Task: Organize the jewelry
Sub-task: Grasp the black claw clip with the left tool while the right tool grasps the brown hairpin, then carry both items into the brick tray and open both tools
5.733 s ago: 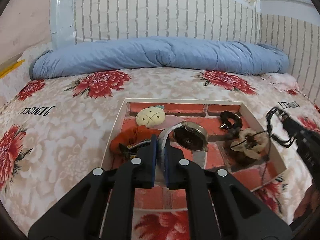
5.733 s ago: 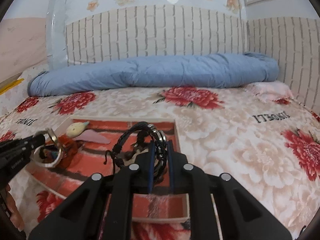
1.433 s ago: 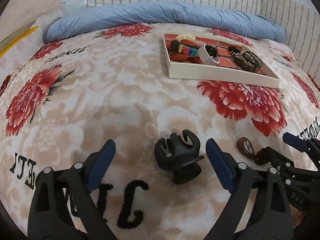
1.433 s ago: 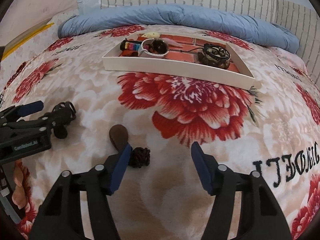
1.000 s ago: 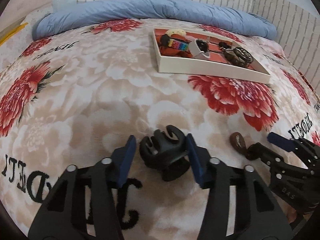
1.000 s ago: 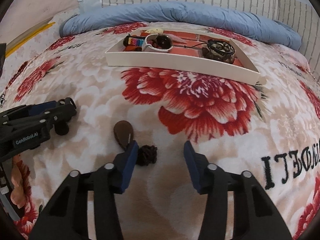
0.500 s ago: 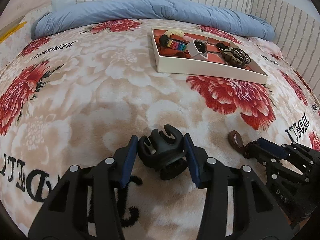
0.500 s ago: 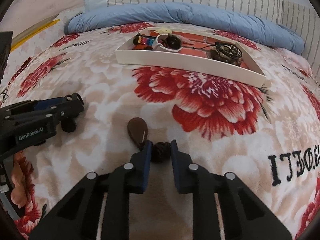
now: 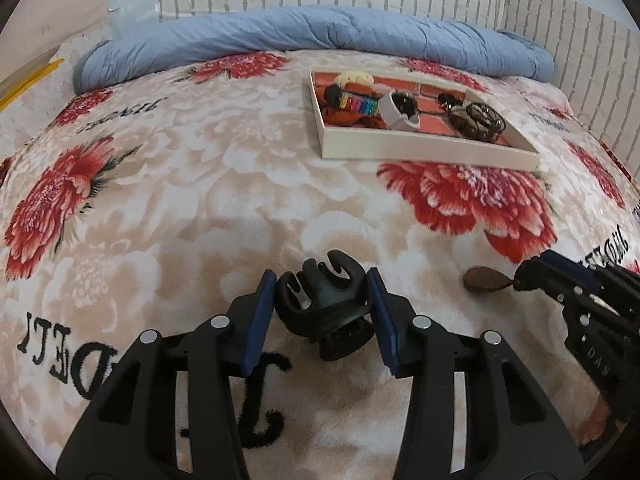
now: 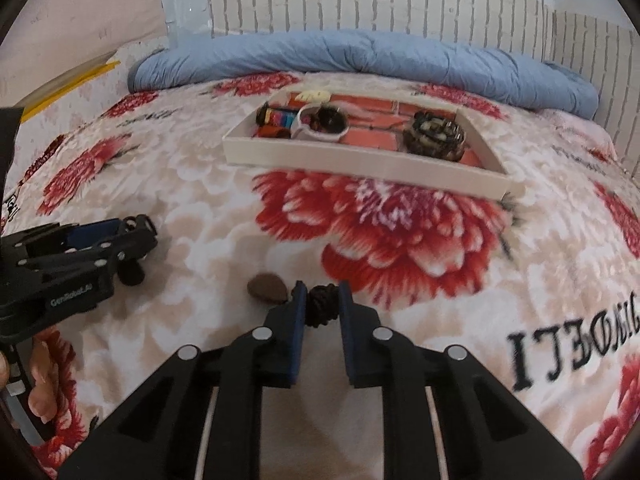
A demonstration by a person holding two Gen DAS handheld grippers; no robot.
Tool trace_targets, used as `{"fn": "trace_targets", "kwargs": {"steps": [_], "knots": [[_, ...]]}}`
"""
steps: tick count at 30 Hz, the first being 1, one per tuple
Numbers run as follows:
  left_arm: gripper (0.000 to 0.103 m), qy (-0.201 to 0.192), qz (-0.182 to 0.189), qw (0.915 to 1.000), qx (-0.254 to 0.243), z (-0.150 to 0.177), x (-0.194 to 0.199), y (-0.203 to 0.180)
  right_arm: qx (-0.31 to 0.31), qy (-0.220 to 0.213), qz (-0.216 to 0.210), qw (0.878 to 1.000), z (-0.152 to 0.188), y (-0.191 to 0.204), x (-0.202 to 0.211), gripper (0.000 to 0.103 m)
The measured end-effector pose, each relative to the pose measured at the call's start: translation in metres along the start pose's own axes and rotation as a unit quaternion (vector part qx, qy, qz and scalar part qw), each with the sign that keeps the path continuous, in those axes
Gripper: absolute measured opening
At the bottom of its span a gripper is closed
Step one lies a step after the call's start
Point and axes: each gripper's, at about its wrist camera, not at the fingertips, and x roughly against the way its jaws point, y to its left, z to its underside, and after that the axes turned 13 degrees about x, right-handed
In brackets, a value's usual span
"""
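- Bed (image 9: pixel 224 184) with a plush floral blanket carries everything; brick-pattern wall and a rolled blue quilt (image 9: pixel 312 32) along the far edge.
- Near edge, left tool (image 9: pixel 322 300): blue pads pressed on both sides of a black claw hair clip (image 9: pixel 320 300). Clip grasped, its underside apparently on the blanket.
- Near edge, right tool (image 10: pixel 322 300): jaws have just been closing and are now clenched on a small dark knotted piece (image 10: pixel 320 304). A brown teardrop pendant (image 10: pixel 266 288) lies just beside the left pad, seemingly joined to the knot; cannot tell whether it is one item.
- In the left wrist view the pendant sits at the right tool's tip, so the two tools work near each other, not touching.
- Part of a hand (image 10: pixel 40 380) shows behind the left tool.
- Far side, toward the quilt: white tray (image 10: pixel 360 168) with a brick-print floor, already holding a multicoloured bracelet (image 9: pixel 362 104), a white bangle (image 9: pixel 398 110) and a dark coiled bracelet (image 9: pixel 476 120).
- Step in hand (judgement): both pick-ups secured, the two last loose pieces about to go to the tray.
- Next move calls for: lift both clear of the pile, carry across the blanket to the tray, release over bare floor. Watch the pendant dangling; it may swing or snag.
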Motion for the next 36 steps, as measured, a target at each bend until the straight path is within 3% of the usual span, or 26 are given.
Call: {"fn": "trace_targets", "kwargs": {"steps": [9, 18, 27, 36], "knots": [[0.044, -0.029, -0.009, 0.9995, 0.003, -0.029, 0.01, -0.021, 0.011, -0.051, 0.017, 0.998, -0.043, -0.043, 0.018, 0.017], [0.044, -0.076, 0.011, 0.997, -0.003, -0.099, 0.009, -0.075, -0.001, -0.094, 0.029, 0.995, -0.1, -0.112, 0.016, 0.017], [0.044, -0.086, 0.026, 0.996, 0.006, -0.148, -0.049, -0.115, -0.011, -0.105, 0.04, 0.994, -0.118, -0.155, -0.035, 0.017], [0.045, -0.065, 0.019, 0.9977, -0.001, -0.143, -0.107, -0.115, -0.019, -0.081, 0.042, 0.996, -0.102, -0.17, -0.091, 0.017]]}}
